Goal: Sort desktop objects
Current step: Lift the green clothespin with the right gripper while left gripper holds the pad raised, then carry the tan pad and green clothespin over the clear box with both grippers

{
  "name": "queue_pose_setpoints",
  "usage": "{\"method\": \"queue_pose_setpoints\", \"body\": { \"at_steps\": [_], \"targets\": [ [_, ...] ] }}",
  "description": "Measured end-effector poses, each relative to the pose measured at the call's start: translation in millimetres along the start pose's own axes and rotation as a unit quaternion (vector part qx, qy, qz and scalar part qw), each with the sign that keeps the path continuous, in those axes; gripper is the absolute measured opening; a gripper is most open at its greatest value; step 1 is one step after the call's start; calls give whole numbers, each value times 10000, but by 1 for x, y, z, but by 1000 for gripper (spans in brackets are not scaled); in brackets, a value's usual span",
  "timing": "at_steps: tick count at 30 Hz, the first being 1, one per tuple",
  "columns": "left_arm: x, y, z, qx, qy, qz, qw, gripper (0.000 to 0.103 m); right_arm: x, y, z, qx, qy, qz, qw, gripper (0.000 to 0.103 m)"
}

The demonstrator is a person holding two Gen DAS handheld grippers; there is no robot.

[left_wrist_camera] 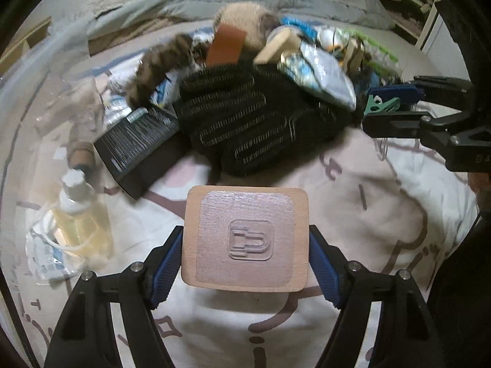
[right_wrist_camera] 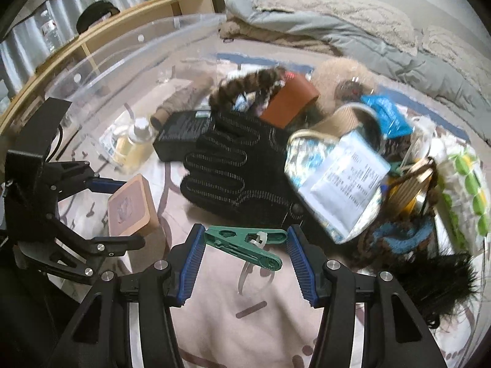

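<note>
A square wooden coaster [left_wrist_camera: 245, 236] with a pink embossed face is clamped by its side edges between the blue pads of my left gripper [left_wrist_camera: 245, 240], lifted off the patterned sheet. The right wrist view shows the same coaster [right_wrist_camera: 130, 205] in the left gripper [right_wrist_camera: 121, 211] at the left. My right gripper [right_wrist_camera: 245, 236] is shut on a green plastic clip [right_wrist_camera: 228, 237], held crosswise between its pads above the sheet. From the left wrist view, that clip [left_wrist_camera: 382, 105] and the right gripper [left_wrist_camera: 389, 113] appear at the right edge.
Beyond both grippers a pile lies on the sheet: a black knit glove [right_wrist_camera: 233, 165], a black box [right_wrist_camera: 178, 138], a yellowish bottle [left_wrist_camera: 79, 214], a brown card [right_wrist_camera: 288, 101], foil packets [right_wrist_camera: 337, 178] and furry items. A clear plastic bin wall [right_wrist_camera: 101, 61] curves at the left. Folded bedding [right_wrist_camera: 337, 27] lies behind.
</note>
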State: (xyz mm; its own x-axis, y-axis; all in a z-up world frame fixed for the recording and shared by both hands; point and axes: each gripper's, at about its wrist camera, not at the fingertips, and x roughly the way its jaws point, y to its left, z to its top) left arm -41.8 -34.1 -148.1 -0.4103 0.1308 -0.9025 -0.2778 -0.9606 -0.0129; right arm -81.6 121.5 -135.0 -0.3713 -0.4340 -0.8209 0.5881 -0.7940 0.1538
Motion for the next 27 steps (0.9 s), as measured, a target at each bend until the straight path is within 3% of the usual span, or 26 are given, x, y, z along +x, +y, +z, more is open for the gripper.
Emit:
{"method": "queue_pose_setpoints", "body": {
  "at_steps": [11, 27],
  "targets": [
    [-53, 15, 30, -273, -843, 120, 9960, 77, -42, 6, 28, -14, -691, -66, 9976, 55],
    [-120, 61, 55, -1006, -1870, 589, 9754, 77, -84, 52, 87, -393, -1755, 98, 9837, 55]
  ]
}}
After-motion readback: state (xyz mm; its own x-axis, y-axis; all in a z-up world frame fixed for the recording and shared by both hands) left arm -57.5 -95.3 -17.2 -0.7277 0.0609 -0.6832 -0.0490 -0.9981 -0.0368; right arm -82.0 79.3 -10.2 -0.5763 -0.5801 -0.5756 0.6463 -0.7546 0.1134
